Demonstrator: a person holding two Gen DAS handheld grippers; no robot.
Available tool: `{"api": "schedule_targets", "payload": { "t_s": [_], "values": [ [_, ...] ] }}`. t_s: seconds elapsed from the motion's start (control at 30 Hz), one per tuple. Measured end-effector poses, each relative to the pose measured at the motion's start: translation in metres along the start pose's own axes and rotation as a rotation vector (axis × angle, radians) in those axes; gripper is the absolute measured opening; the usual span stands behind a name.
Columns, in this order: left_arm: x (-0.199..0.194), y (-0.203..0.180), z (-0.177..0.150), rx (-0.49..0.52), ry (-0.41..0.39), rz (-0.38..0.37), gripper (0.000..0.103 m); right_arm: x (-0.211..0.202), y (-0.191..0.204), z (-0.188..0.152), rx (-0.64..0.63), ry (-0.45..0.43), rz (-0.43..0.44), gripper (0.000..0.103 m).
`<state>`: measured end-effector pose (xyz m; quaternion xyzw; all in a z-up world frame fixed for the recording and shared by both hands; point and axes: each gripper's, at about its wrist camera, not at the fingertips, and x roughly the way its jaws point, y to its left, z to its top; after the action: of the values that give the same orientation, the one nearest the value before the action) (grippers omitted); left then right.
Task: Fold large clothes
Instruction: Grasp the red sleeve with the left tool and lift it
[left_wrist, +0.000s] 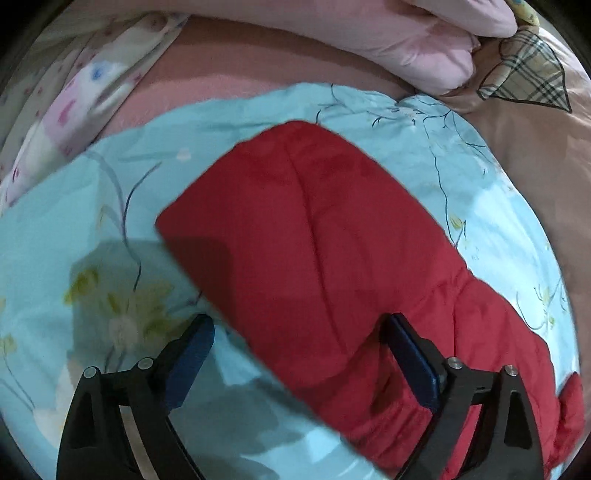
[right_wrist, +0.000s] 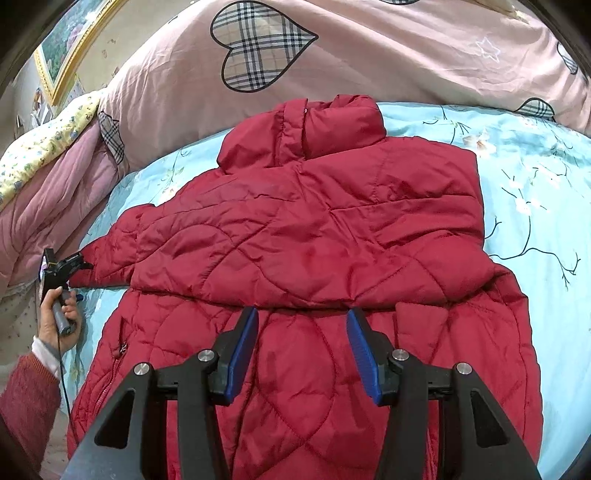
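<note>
A red quilted jacket (right_wrist: 314, 236) lies spread on a light blue flowered sheet (right_wrist: 535, 206), collar toward the far side. One sleeve (left_wrist: 306, 229) stretches out to the left in the right wrist view. My left gripper (left_wrist: 299, 332) hovers open over that sleeve; one pad is above the sheet, the other above the red fabric. In the right wrist view the left gripper (right_wrist: 68, 264) is small at the sleeve's cuff, held by a hand (right_wrist: 59, 321). My right gripper (right_wrist: 303, 332) stands open above the jacket's middle, close to a crosswise fold, with nothing pinched.
A pink quilt with plaid hearts (right_wrist: 258, 48) is heaped along the far side of the bed. Pink bedding (left_wrist: 424, 48) and a flowered cloth (left_wrist: 74, 96) lie beyond the sheet. A yellow flowered blanket (right_wrist: 44, 147) and a framed picture (right_wrist: 70, 48) are at the left.
</note>
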<state>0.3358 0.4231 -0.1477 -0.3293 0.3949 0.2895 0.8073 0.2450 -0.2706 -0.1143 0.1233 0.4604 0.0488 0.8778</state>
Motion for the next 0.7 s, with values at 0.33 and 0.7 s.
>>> {"api": "schedule_targets", "payload": {
  "t_s": [0.33,0.7],
  "values": [
    [-0.044,-0.007,0.007,0.112,-0.062,-0.105,0.01,-0.003,-0.01,0.0,0.042,-0.002,0.024,0.051],
    [-0.173,-0.046,-0.084,0.314,-0.172,-0.383,0.008,-0.009,-0.021,0.002,0.077,-0.011,0.033,0.052]
  ]
}}
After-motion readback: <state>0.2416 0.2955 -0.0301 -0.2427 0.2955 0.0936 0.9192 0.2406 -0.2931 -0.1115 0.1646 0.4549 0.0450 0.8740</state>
